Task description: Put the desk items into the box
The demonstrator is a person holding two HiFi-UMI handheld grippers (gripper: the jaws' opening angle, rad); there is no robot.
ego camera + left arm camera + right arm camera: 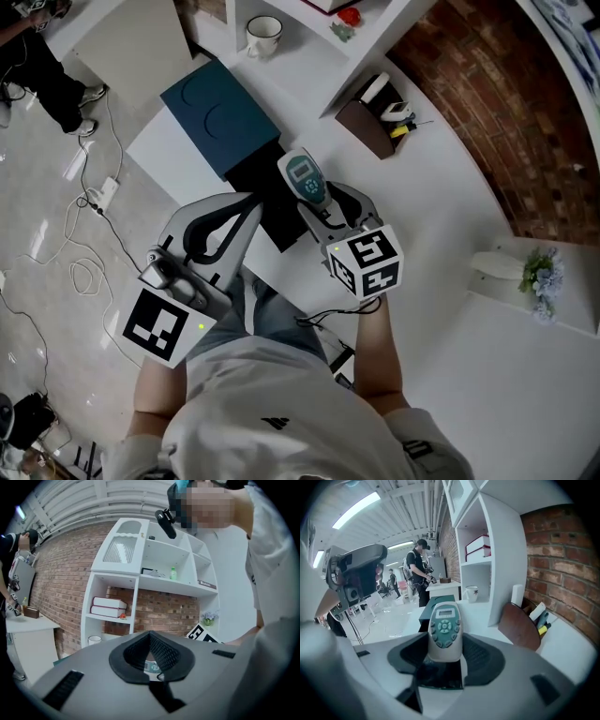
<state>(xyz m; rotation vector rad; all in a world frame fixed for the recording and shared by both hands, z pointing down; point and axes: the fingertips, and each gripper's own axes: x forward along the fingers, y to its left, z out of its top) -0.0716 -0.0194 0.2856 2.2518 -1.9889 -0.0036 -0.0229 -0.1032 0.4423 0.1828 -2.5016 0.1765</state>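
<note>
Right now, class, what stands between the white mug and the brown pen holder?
The white shelf unit's side panel separates mug and pen holder, clearest in the right gripper view.

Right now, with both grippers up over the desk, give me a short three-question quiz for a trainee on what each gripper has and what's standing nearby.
1. Multiple choice: what is the right gripper shut on?
A. a mug
B. a remote control
C. a pen
2. True or false: the left gripper is shut with nothing held between its tips.
3. Fill in the blank: the pen holder standing on the white desk beside the shelf unit is ___ in colour.

Key: 1 B; 2 true; 3 brown.
</note>
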